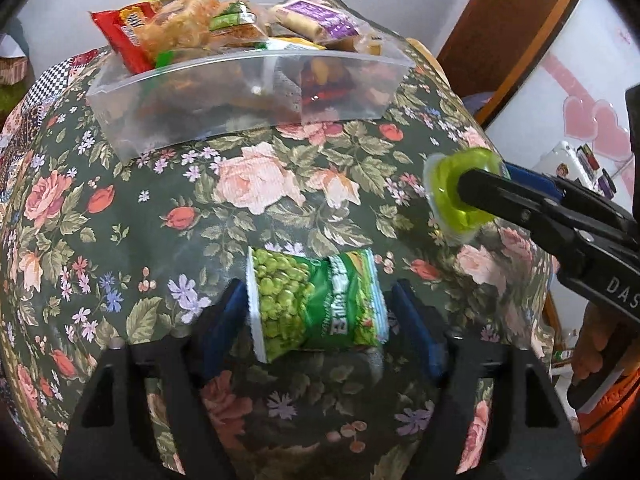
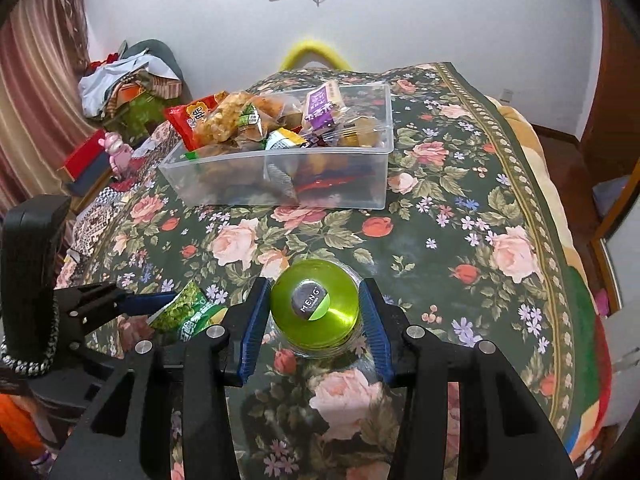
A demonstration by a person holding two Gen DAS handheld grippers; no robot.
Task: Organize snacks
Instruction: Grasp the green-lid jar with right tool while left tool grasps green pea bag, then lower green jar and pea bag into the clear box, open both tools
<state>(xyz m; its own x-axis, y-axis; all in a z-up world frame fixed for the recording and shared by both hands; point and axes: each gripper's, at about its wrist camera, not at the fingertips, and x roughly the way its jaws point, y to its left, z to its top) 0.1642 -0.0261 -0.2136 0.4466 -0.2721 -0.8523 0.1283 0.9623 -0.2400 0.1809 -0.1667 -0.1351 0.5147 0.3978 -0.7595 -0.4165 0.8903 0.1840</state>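
A dark green floral tablecloth (image 2: 460, 208) covers the table under a white wall. The clear bin (image 2: 376, 184), piled with snacks, stands toward its far edge. Near the front edge, the left gripper (image 1: 316, 308) clamps a green pea packet (image 1: 316, 304), and the right gripper (image 2: 314, 312) clamps a round green jelly cup (image 2: 316, 304).

- Green pea packet (image 1: 316, 304): crinkled foil bag lying on its side, crosswise between the left fingers (image 1: 224, 320).
- Green jelly cup (image 2: 315, 307): round, translucent, between the right fingers (image 2: 252, 328).
- Clear plastic bin (image 2: 280, 184): heaped with snack packets, well beyond both fingertips.
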